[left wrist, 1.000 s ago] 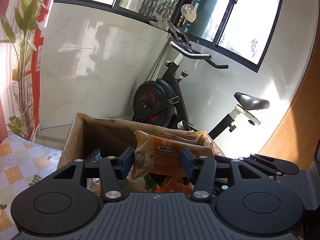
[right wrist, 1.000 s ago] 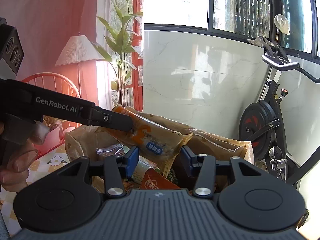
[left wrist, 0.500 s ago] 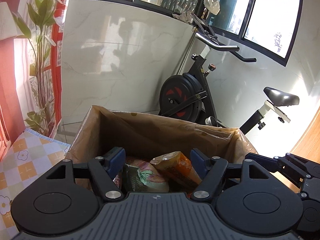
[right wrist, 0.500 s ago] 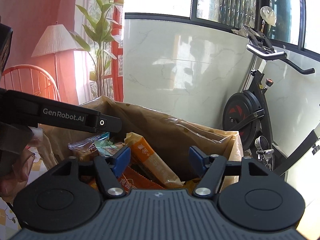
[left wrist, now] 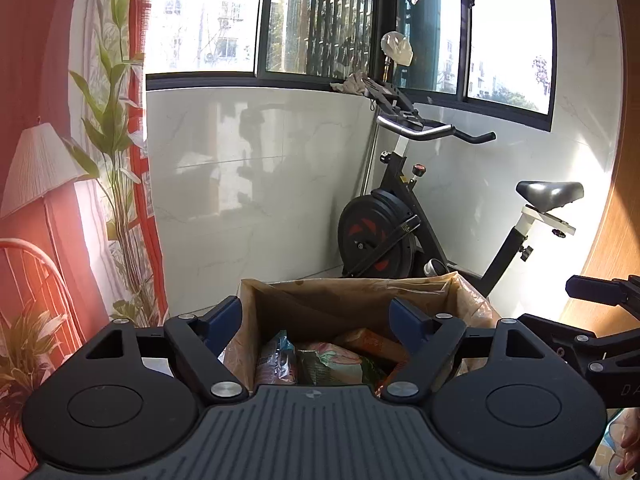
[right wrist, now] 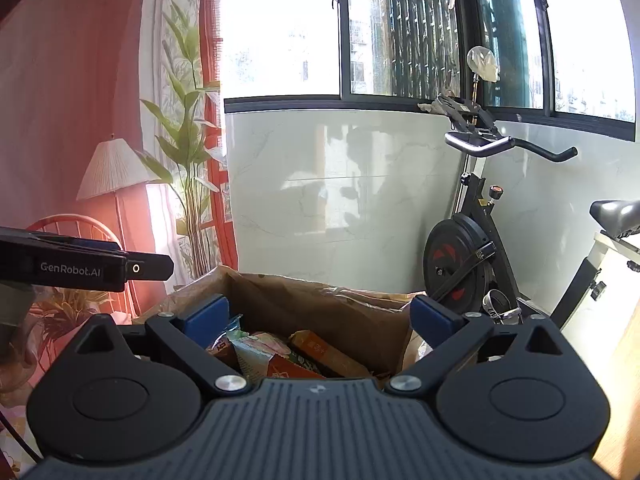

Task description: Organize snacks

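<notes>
A brown paper bag (left wrist: 332, 304) stands open in front of both grippers and holds several snack packets. An orange packet (left wrist: 370, 342) lies inside it, also in the right wrist view (right wrist: 326, 354), beside a green and pink packet (left wrist: 328, 364). My left gripper (left wrist: 318, 316) is open and empty above the bag's near side. My right gripper (right wrist: 320, 314) is open and empty over the bag (right wrist: 320, 308). The left gripper's body (right wrist: 80, 266) shows at the left of the right wrist view.
An exercise bike (left wrist: 404, 216) stands behind the bag against a white marble wall (left wrist: 256, 184). A tall plant (left wrist: 116, 152), a lamp (left wrist: 36, 168) and a red chair (left wrist: 28, 272) are at the left. A wooden panel (left wrist: 612, 240) is at the right.
One second ago my left gripper held the orange packet over the bag. It let go, the packet dropped in, and both grippers opened wide and drew back and up.
</notes>
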The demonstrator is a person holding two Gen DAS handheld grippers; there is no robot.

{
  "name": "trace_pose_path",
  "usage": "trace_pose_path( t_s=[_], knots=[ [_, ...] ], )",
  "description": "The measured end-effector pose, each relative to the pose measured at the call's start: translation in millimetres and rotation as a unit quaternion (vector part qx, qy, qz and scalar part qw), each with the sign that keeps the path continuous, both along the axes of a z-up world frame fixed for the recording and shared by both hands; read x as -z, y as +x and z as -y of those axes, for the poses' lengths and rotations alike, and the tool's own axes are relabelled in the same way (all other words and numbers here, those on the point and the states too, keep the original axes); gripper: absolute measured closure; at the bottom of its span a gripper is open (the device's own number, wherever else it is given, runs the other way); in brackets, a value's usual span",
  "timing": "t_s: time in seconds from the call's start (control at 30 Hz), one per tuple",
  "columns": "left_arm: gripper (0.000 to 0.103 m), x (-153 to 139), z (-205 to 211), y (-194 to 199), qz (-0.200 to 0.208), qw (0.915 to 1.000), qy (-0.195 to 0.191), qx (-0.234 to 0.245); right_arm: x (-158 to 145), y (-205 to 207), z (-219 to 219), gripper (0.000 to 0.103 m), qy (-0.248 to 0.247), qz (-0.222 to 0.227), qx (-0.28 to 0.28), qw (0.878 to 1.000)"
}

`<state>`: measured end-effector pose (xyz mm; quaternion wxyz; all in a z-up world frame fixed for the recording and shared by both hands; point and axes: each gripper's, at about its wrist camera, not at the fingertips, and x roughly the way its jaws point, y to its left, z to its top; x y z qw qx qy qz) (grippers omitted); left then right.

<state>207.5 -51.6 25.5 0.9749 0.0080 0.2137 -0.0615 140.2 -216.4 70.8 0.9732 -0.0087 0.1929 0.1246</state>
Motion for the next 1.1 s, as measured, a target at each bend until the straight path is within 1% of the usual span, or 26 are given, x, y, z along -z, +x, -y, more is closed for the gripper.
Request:
trace_pose_path(
  t_s=[0.07,0.1,0.17,0.37,0.43,0.53,0.63,0.73,0.77,0.83,0.97,1.1],
  knots=[
    [0.017,-9.4,2.4,-19.2,0.016,0.9998,0.002,0.01,-9.1,-14.9,-0.7,0.004,0.008,0.009,0.0,1.0],
    [0.016,-13.1,3.6,-27.9,0.023,0.9997,0.003,0.01,-13.2,-22.1,-1.2,0.004,0.01,0.013,0.0,1.0],
    [0.012,-19.8,6.0,-43.1,0.033,0.9994,0.009,0.005,-20.9,-36.5,-2.8,0.004,0.015,0.025,0.004,1.0],
    [0.011,-28.4,12.3,-83.5,0.061,0.9971,0.039,-0.025,-32.0,-70.4,-3.0,0.003,0.037,0.042,0.004,0.998],
    [0.011,-28.4,9.8,-89.8,0.054,0.9977,0.03,-0.028,-33.0,-77.7,-2.9,0.003,0.039,0.044,0.008,0.998],
    [0.011,-27.5,2.3,-98.9,0.042,0.9988,-0.001,-0.024,-33.3,-86.0,-1.3,0.003,0.042,0.043,0.009,0.998],
    [0.011,-25.3,-4.5,-105.7,0.038,0.9987,-0.01,-0.032,-34.6,-92.9,0.0,0.003,0.043,0.044,0.012,0.998],
    [0.011,-25.7,-3.6,-111.1,0.041,0.998,0.007,-0.048,-35.9,-96.3,0.2,0.003,0.043,0.043,0.016,0.998],
    [0.011,-26.9,-1.9,-112.6,0.046,0.9973,0.02,-0.054,-36.4,-98.1,0.7,0.003,0.044,0.044,0.017,0.998],
    [0.011,-29.9,0.2,-117.0,0.053,0.9962,0.034,-0.06,-37.3,-100.2,0.6,0.003,0.046,0.045,0.018,0.998],
    [0.011,-35.4,-2.8,-122.2,0.059,0.9965,0.025,-0.054,-39.7,-103.3,-0.7,0.003,0.047,0.048,0.018,0.998],
    [0.011,-37.1,-6.8,-126.0,0.063,0.9959,0.021,-0.062,-40.9,-105.7,-1.9,0.003,0.045,0.049,0.015,0.998]
  ],
)
